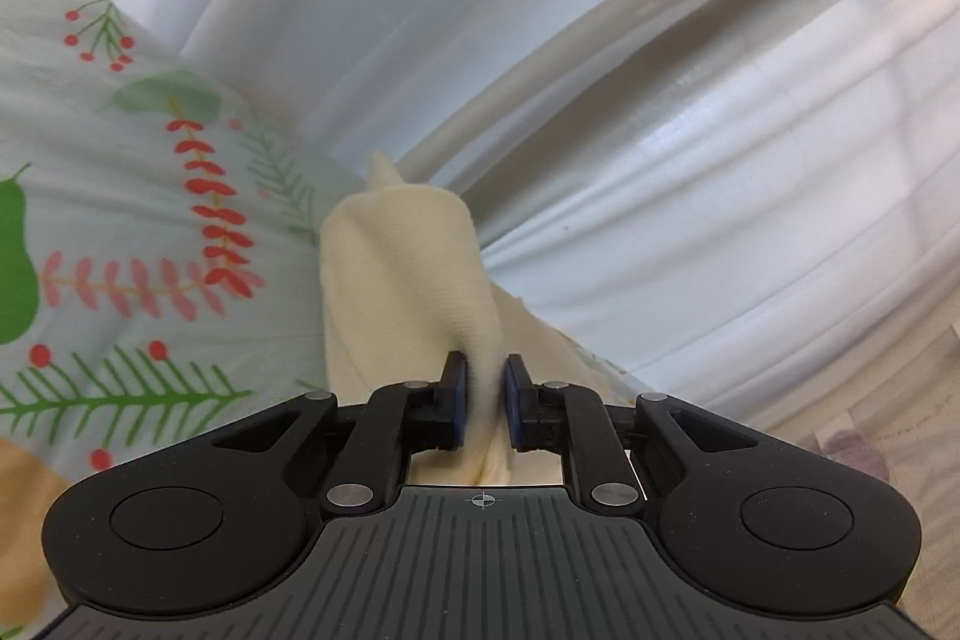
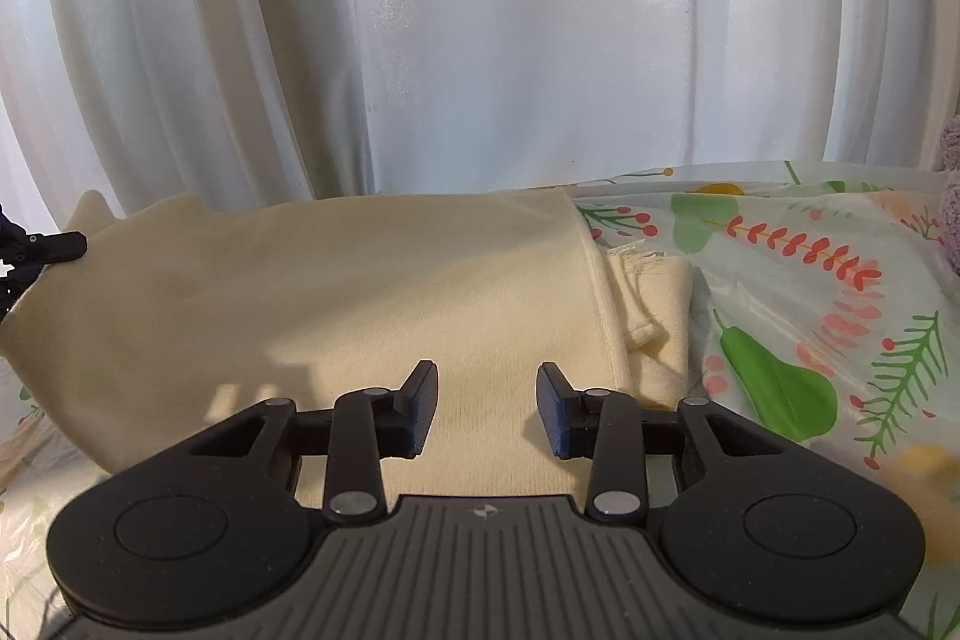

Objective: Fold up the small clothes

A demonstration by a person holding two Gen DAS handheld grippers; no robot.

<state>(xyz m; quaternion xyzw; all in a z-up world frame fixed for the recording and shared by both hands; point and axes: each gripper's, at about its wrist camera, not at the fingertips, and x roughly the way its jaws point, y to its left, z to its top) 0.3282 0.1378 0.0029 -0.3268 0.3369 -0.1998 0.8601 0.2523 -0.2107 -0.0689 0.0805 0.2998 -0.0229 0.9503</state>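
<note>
My left gripper [image 1: 485,403] is clamped on a bunched fold of the cream garment [image 1: 408,280], the blue pads pinching the fabric so it rises ahead of the fingers. My right gripper [image 2: 486,409] has its fingers spread apart with nothing between them, poised over the same cream garment [image 2: 336,304], which lies spread on the leaf-and-berry printed tablecloth [image 2: 792,292]. At the garment's far left edge I see the left gripper's tip [image 2: 54,244]. White curtains [image 2: 480,28] hang behind.
</note>
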